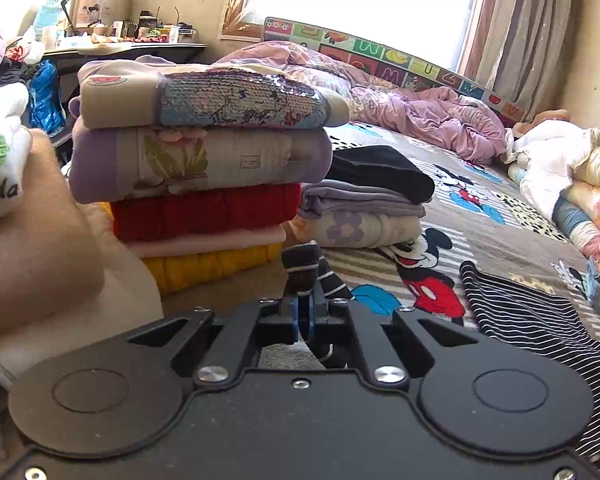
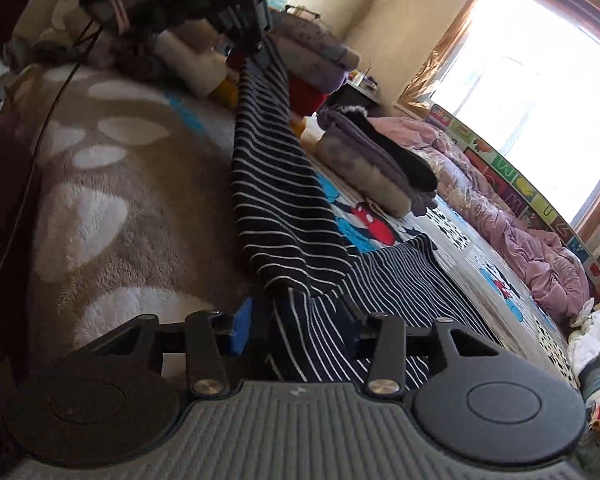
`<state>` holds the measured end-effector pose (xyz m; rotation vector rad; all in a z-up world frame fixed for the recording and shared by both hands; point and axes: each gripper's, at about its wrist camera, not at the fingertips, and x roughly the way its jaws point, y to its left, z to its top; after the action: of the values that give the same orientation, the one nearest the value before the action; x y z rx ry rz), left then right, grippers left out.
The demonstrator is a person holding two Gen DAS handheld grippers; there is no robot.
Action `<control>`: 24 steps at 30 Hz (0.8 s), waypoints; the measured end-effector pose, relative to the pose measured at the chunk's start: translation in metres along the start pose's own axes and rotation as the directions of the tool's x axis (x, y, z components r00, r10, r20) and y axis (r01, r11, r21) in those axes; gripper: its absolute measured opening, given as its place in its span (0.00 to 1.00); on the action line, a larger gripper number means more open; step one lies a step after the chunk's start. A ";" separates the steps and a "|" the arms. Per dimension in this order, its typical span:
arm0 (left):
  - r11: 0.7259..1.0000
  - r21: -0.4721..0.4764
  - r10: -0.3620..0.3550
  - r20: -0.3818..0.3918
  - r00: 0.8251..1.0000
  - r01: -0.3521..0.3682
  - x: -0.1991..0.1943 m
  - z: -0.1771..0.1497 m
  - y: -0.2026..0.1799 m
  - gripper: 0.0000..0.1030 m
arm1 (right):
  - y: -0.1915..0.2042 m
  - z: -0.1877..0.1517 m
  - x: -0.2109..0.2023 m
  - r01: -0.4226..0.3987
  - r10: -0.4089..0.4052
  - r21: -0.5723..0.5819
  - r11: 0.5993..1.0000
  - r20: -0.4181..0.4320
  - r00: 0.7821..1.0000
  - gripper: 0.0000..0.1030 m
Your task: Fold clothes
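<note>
A black garment with thin white stripes (image 2: pixel 276 184) stretches in a taut band over the bed between both grippers. My left gripper (image 1: pixel 302 300) is shut on one bunched corner of it (image 1: pixel 302 266), just in front of a tall stack of folded clothes (image 1: pixel 204 160). In the right wrist view that left gripper (image 2: pixel 246 20) shows at the far end of the band. My right gripper (image 2: pixel 296 320) has the near end of the fabric between its jaws. Its blue left pad (image 2: pixel 242 328) stands apart from the cloth. The rest of the garment (image 1: pixel 524 316) lies flat on the bed.
A lower folded pile (image 1: pixel 368 200) sits right of the tall stack on the cartoon-print bedspread (image 1: pixel 432 272). A crumpled pink quilt (image 1: pixel 420 116) and a letter-print mat (image 1: pixel 384 56) line the window side. Loose bedding (image 1: pixel 572 176) lies at the right; a cluttered desk (image 1: pixel 132 40) stands behind.
</note>
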<state>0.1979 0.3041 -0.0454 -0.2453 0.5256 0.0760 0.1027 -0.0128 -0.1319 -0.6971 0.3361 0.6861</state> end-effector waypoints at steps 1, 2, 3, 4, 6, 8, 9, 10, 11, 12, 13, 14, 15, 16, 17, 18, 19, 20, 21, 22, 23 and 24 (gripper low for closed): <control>1.000 0.000 -0.006 0.002 1.000 0.006 0.001 0.001 0.000 0.03 | 0.001 0.001 0.007 -0.010 0.010 -0.002 1.000 -0.020 1.000 0.19; 1.000 0.000 -0.013 0.003 1.000 0.013 0.002 0.003 0.001 0.03 | 0.001 0.001 0.012 -0.021 0.021 -0.005 1.000 -0.033 0.999 0.13; 1.000 -0.001 -0.019 0.005 1.000 0.019 0.002 0.004 0.001 0.03 | 0.003 0.000 0.011 -0.036 0.035 -0.011 0.999 -0.029 0.999 0.12; 1.000 -0.004 -0.025 0.007 1.000 0.025 0.004 0.005 0.003 0.03 | 0.004 -0.001 0.011 -0.050 0.050 -0.018 0.999 -0.026 0.998 0.12; 0.999 -0.020 -0.034 0.008 0.999 0.034 0.008 0.007 0.007 0.03 | 0.010 -0.003 0.007 -0.062 0.061 -0.059 0.996 -0.017 0.998 0.11; 0.999 -0.033 -0.023 -0.003 1.000 0.023 0.016 0.004 0.012 0.03 | 0.017 -0.006 0.004 -0.068 0.066 -0.118 0.991 -0.019 0.998 0.11; 0.999 -0.046 -0.012 -0.018 1.000 0.011 0.022 0.001 0.016 0.03 | 0.021 -0.007 0.004 -0.075 0.072 -0.149 0.986 -0.025 0.997 0.11; 0.998 -0.061 0.005 -0.038 0.999 -0.007 0.028 -0.004 0.020 0.03 | 0.025 -0.009 0.004 -0.087 0.082 -0.181 0.980 -0.035 0.996 0.11; 0.997 -0.075 0.022 -0.060 0.998 -0.027 0.034 -0.009 0.024 0.03 | 0.029 -0.009 0.005 -0.096 0.089 -0.207 0.974 -0.044 0.995 0.11; 0.995 -0.081 0.044 -0.086 0.995 -0.051 0.040 -0.014 0.026 0.03 | 0.030 -0.009 0.005 -0.095 0.086 -0.219 0.971 -0.049 0.995 0.11; 0.994 -0.077 0.070 -0.116 0.991 -0.079 0.045 -0.020 0.028 0.03 | 0.032 -0.008 0.004 -0.095 0.085 -0.231 0.968 -0.055 0.995 0.11; 0.992 -0.064 0.095 -0.138 0.986 -0.104 0.050 -0.026 0.029 0.04 | 0.032 -0.006 0.004 -0.097 0.085 -0.240 0.966 -0.060 0.995 0.11; 0.990 -0.048 0.121 -0.160 0.980 -0.130 0.054 -0.031 0.029 0.08 | 0.033 -0.006 0.003 -0.099 0.085 -0.247 0.964 -0.064 0.994 0.11; 0.986 -0.028 0.156 -0.179 0.971 -0.164 0.057 -0.035 0.030 0.11 | 0.034 -0.006 0.003 -0.099 0.086 -0.253 0.962 -0.064 0.994 0.11; 0.980 -0.007 0.192 -0.197 0.961 -0.197 0.060 -0.040 0.031 0.18 | 0.035 -0.006 0.002 -0.100 0.086 -0.256 0.962 -0.063 0.994 0.11; 0.974 0.012 0.222 -0.211 0.952 -0.225 0.062 -0.043 0.031 0.27 | 0.035 -0.007 0.001 -0.101 0.088 -0.253 0.962 -0.062 0.994 0.11; 0.974 0.015 0.225 -0.204 0.953 -0.226 0.059 -0.044 0.032 0.28 | 0.035 -0.007 0.000 -0.102 0.090 -0.250 0.963 -0.061 0.994 0.11; 0.974 0.016 0.227 -0.197 0.954 -0.228 0.055 -0.044 0.032 0.29 | 0.035 -0.007 -0.001 -0.103 0.091 -0.248 0.963 -0.060 0.994 0.11; 0.974 0.015 0.226 -0.188 0.956 -0.228 0.050 -0.042 0.031 0.29 | 0.035 -0.007 -0.002 -0.105 0.093 -0.244 0.964 -0.059 0.994 0.11; 0.973 0.024 0.231 -0.173 0.957 -0.230 0.045 -0.040 0.028 0.29 | 0.034 -0.007 -0.003 -0.106 0.095 -0.239 0.965 -0.058 0.994 0.12; 0.973 0.044 0.229 -0.156 0.961 -0.225 0.039 -0.038 0.025 0.29 | 0.034 -0.006 -0.004 -0.108 0.098 -0.231 0.967 -0.057 0.994 0.12; 0.974 0.063 0.226 -0.140 0.964 -0.219 0.034 -0.035 0.021 0.30 | 0.032 -0.005 -0.005 -0.112 0.103 -0.214 0.970 -0.057 0.993 0.12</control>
<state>0.2072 0.3163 -0.0965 -0.1451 0.6999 0.2654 0.0773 -0.0004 -0.1478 -0.9078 0.3454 0.8190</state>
